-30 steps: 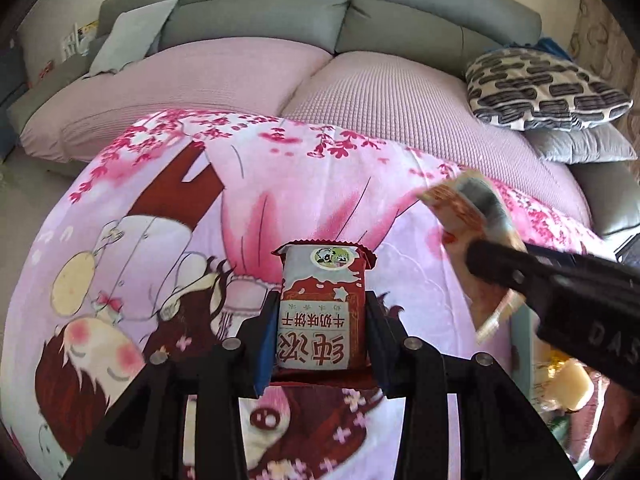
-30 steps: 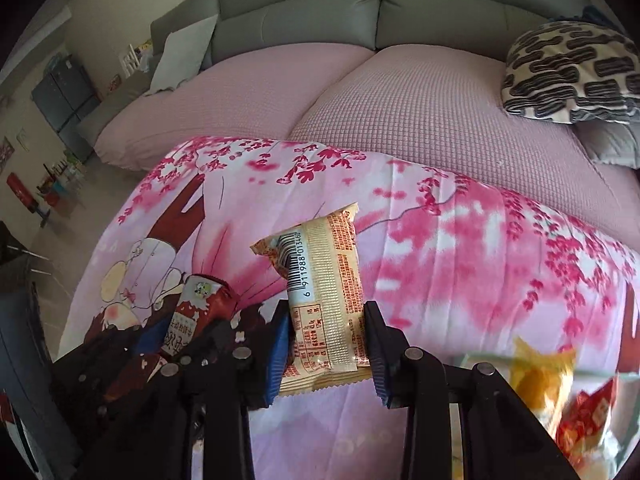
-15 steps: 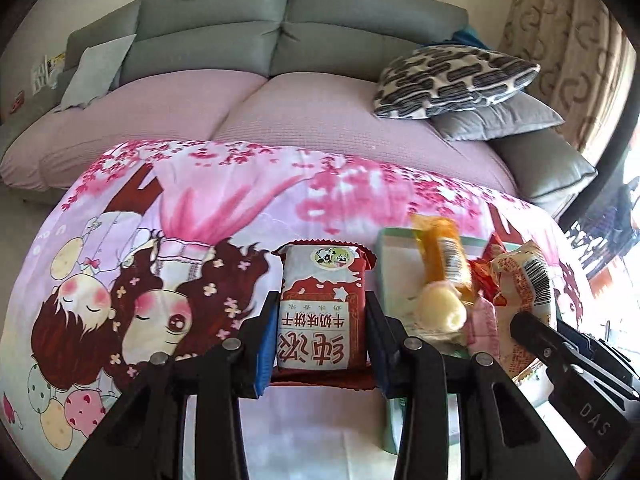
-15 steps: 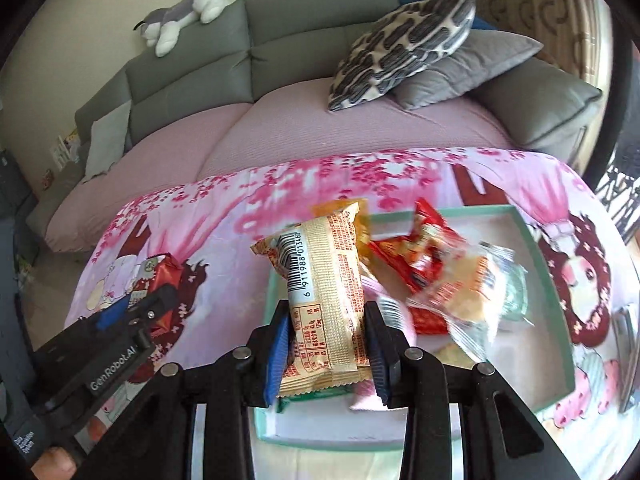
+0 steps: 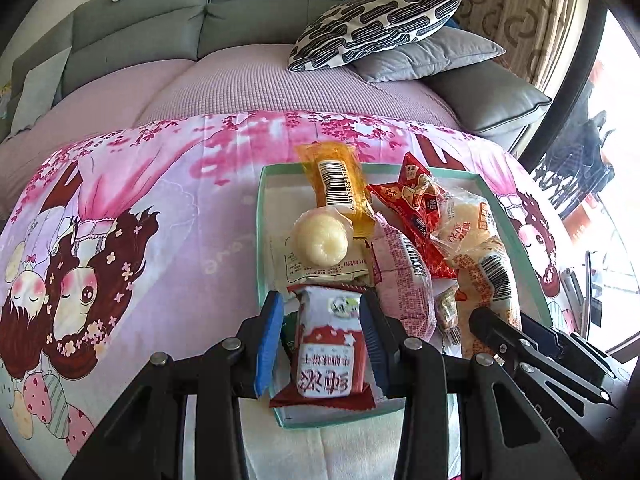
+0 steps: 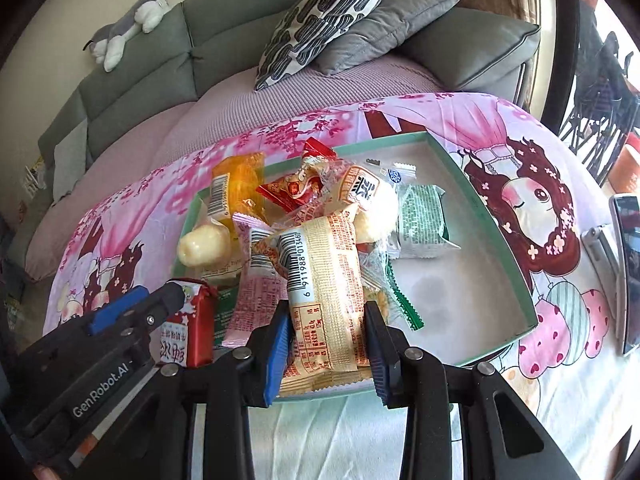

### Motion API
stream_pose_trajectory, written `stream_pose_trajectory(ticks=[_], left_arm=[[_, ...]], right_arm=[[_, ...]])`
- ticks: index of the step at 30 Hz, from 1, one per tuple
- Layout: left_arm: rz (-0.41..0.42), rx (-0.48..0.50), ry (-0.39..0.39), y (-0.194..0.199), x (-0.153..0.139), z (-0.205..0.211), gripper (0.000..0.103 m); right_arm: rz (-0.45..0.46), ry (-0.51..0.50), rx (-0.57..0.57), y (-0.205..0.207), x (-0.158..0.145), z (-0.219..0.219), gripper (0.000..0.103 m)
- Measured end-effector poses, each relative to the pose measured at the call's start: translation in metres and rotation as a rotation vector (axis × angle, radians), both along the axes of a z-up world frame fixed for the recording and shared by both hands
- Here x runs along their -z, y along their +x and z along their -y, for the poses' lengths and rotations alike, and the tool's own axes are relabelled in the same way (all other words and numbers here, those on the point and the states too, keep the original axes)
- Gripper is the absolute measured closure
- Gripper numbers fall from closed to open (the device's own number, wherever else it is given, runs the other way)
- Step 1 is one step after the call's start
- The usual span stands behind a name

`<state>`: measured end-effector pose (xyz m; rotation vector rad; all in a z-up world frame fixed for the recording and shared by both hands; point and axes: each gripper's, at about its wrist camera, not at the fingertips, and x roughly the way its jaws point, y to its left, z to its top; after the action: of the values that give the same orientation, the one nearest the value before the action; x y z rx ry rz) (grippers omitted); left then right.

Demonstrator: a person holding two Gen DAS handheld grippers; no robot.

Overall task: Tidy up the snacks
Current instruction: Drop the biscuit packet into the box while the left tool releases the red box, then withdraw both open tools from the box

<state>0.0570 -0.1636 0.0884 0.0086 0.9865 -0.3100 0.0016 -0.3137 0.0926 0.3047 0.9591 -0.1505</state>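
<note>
My left gripper (image 5: 322, 314) is shut on a red-and-white biscuit packet (image 5: 326, 350), held over the near left corner of a shallow green tray (image 5: 260, 216). In the right wrist view that same packet (image 6: 188, 326) shows at the left, in the left gripper (image 6: 176, 298). My right gripper (image 6: 326, 320) is shut on a beige snack bar with a barcode (image 6: 324, 284), over the tray's near edge (image 6: 496, 216). The tray holds several wrapped snacks: an orange packet (image 5: 336, 182), a round pale bun (image 5: 320, 240), a red packet (image 5: 416, 200) and a green packet (image 6: 422, 220).
The tray lies on a pink cartoon-print cloth (image 5: 120, 216). Behind it are a grey sofa with a mauve cover (image 5: 248, 76), a patterned cushion (image 5: 376, 20) and a plush toy (image 6: 128, 32). A phone (image 6: 628, 264) lies at the cloth's right edge.
Both grippers have swung to the right with their packets, from over the bare cloth to over the tray. The tray and its snacks have come fully into view.
</note>
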Motion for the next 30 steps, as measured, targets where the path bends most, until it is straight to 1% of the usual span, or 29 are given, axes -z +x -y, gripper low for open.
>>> stream_pose_trajectory(ticks=[3, 7, 8, 9, 11, 13, 14, 15, 17, 18, 19, 21, 22, 24, 25, 30], left_arm=[[-0.024, -0.008, -0.005, 0.0, 0.005, -0.001, 0.062], [-0.01, -0.018, -0.013, -0.003, -0.001, -0.003, 0.061], [-0.006, -0.02, -0.016, -0.003, -0.002, -0.004, 0.057], [-0.005, -0.022, -0.014, -0.004, -0.003, -0.005, 0.05], [-0.005, -0.033, -0.011, -0.004, -0.005, -0.008, 0.042], [-0.001, -0.047, -0.018, -0.005, -0.008, -0.013, 0.038], [0.005, -0.055, -0.02, -0.005, -0.01, -0.015, 0.033], [0.012, -0.065, -0.017, -0.006, -0.012, -0.018, 0.027], [0.028, -0.088, 0.003, -0.008, -0.015, -0.023, 0.019], [0.033, -0.099, 0.015, -0.008, -0.015, -0.026, 0.016], [0.034, -0.11, 0.028, -0.008, -0.015, -0.028, 0.015], [0.033, -0.136, 0.055, -0.009, -0.013, -0.034, 0.013], [0.032, -0.147, 0.067, -0.009, -0.011, -0.038, 0.012], [0.03, -0.17, 0.085, -0.011, -0.007, -0.045, 0.008], [0.031, -0.184, 0.09, -0.011, -0.006, -0.049, 0.007], [0.036, -0.237, 0.12, -0.018, 0.0, -0.066, 0.005]], right_arm=[[-0.009, 0.004, -0.005, 0.0, 0.005, 0.001, 0.065], [-0.027, 0.011, -0.002, 0.001, 0.011, 0.001, 0.064], [-0.032, 0.01, -0.002, 0.002, 0.012, 0.002, 0.064], [-0.036, 0.008, -0.002, 0.002, 0.013, 0.001, 0.064], [-0.039, 0.002, -0.001, 0.002, 0.013, 0.001, 0.064], [-0.042, -0.001, 0.003, 0.002, 0.014, 0.001, 0.058], [-0.045, -0.004, 0.006, 0.002, 0.014, 0.0, 0.05], [-0.046, -0.006, 0.007, 0.002, 0.013, 0.0, 0.038], [-0.042, -0.01, 0.011, 0.001, 0.012, 0.0, 0.029], [-0.041, -0.011, 0.013, 0.001, 0.012, 0.0, 0.026], [-0.042, -0.015, 0.015, 0.001, 0.012, 0.0, 0.024], [-0.045, -0.026, 0.019, 0.0, 0.012, -0.001, 0.013], [-0.044, -0.028, 0.019, 0.0, 0.011, -0.002, 0.011], [-0.037, -0.029, 0.016, -0.002, 0.01, -0.003, 0.003], [-0.034, -0.03, 0.014, -0.003, 0.01, -0.004, 0.0], [-0.013, -0.048, 0.01, -0.01, 0.004, -0.01, 0.0]])
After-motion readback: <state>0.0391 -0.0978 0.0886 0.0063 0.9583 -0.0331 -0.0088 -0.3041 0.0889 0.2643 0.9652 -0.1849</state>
